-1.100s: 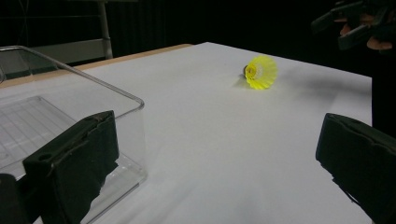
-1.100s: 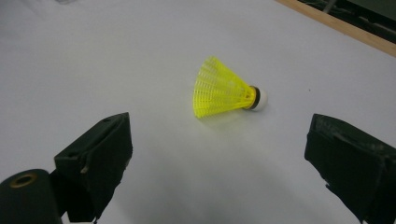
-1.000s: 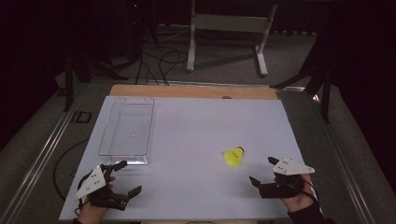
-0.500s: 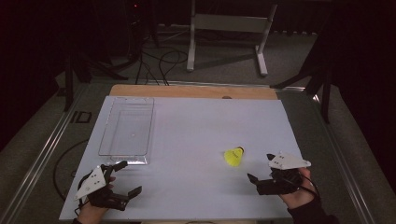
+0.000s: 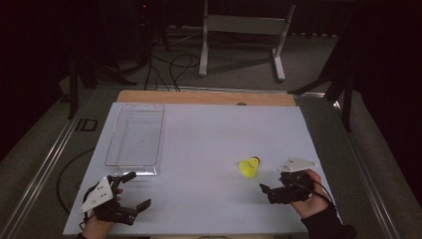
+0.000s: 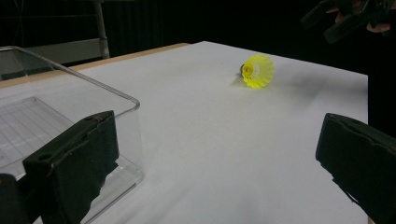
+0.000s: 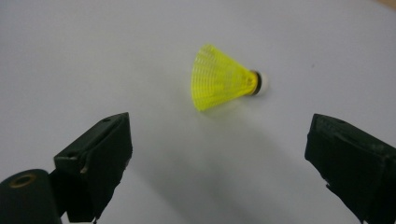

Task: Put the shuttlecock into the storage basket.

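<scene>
Lining up on the yellow shuttlecock [image 7: 223,83], the right gripper [image 5: 276,189] hangs low over the white table [image 5: 209,149] with its jaws spread wide and nothing between them. In the right gripper view the shuttlecock lies on its side just ahead of the fingertips, roughly centred between the two black pads [image 7: 100,154], its skirt flared toward the left finger and its pale cork tip pointing toward the right one. That wide spread makes sense: the skirt is the broadest part, and the fingers need room to pass on either side of it. I'd judge the approach is under way but no contact is made; shuttlecock and pads are apart.

Over on the other side, the left gripper [image 5: 128,191] is also open and empty, jaws well apart. In the left gripper view a clear plastic tray [image 6: 133,103] stands right by its left finger, the near corner just beyond the pad, while the shuttlecock [image 6: 258,70] lies far ahead between the two fingers. That gripper looks parked near the tray, perhaps ready to steady it, since the tray seems the likely place for the shuttlecock to go.

Light, springy mesh could roll or skid if one finger nudges it first, so an even close on the skirt looks wise
</scene>
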`<state>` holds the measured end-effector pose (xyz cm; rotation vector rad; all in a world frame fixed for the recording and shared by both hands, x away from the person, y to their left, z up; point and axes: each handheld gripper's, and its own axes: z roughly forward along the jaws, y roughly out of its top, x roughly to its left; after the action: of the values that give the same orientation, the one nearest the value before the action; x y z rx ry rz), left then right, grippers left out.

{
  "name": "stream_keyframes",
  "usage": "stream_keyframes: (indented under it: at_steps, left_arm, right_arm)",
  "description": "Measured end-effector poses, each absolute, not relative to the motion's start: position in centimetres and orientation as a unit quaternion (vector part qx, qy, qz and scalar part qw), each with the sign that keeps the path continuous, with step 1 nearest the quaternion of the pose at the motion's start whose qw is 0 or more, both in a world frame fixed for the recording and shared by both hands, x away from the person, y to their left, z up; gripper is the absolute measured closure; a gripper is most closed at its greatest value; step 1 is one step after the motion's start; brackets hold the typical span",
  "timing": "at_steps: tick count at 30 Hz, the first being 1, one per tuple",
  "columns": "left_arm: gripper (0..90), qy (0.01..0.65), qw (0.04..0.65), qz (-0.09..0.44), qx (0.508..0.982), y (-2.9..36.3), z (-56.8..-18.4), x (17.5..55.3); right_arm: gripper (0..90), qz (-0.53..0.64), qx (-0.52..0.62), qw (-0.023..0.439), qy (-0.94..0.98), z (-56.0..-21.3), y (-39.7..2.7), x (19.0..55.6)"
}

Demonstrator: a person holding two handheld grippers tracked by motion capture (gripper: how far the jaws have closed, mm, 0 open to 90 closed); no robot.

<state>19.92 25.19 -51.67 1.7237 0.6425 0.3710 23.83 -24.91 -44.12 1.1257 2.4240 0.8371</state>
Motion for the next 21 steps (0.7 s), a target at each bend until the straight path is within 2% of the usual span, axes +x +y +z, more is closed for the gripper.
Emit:
stream_keyframes:
  at_steps: [13, 21]
  left_arm:
    - [0.2, 0.275, 0.591, 0.158, 0.742, 25.2, -51.7, 19.9]
    - [0.2, 0.275, 0.590, 0.157, 0.742, 25.2, -51.7, 19.9]
  right_arm:
    - [7.5, 0.261, 0.409, 0.153, 0.861, -45.0, -23.8, 24.8]
    - [7.5, 0.230, 0.434, 0.125, 0.862, -45.9, -23.3, 26.1]
